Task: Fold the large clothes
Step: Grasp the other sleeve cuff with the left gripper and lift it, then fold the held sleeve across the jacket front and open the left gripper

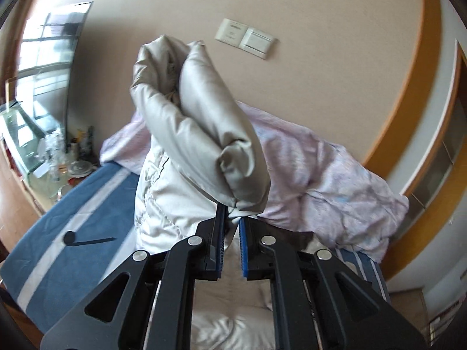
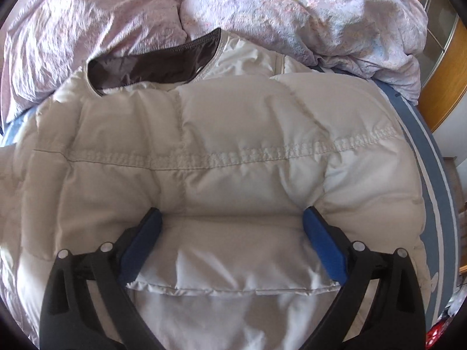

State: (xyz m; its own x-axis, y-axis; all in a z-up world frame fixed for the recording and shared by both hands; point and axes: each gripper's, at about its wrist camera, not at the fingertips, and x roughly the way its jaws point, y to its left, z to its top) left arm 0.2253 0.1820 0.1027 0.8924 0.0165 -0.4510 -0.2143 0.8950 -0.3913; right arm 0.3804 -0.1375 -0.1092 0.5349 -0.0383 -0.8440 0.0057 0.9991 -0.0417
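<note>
A pale grey padded jacket (image 2: 221, 134) lies spread on the bed, its dark collar lining (image 2: 151, 64) at the far side. My left gripper (image 1: 232, 218) is shut on the cuff end of the jacket's sleeve (image 1: 192, 116) and holds it lifted above the bed, the sleeve curling up toward the wall. My right gripper (image 2: 232, 218) is open wide, its blue pads (image 2: 324, 248) on either side of a padded fold near the jacket's near edge, pressing onto the fabric.
A crumpled pink-lilac duvet (image 1: 327, 175) (image 2: 292, 11) is piled at the bed's far side against the wall. The blue striped bedsheet (image 1: 73, 227) shows to the left. A cluttered glass-topped table (image 1: 43, 157) stands by the bed. A wooden door frame (image 1: 423, 110) is at right.
</note>
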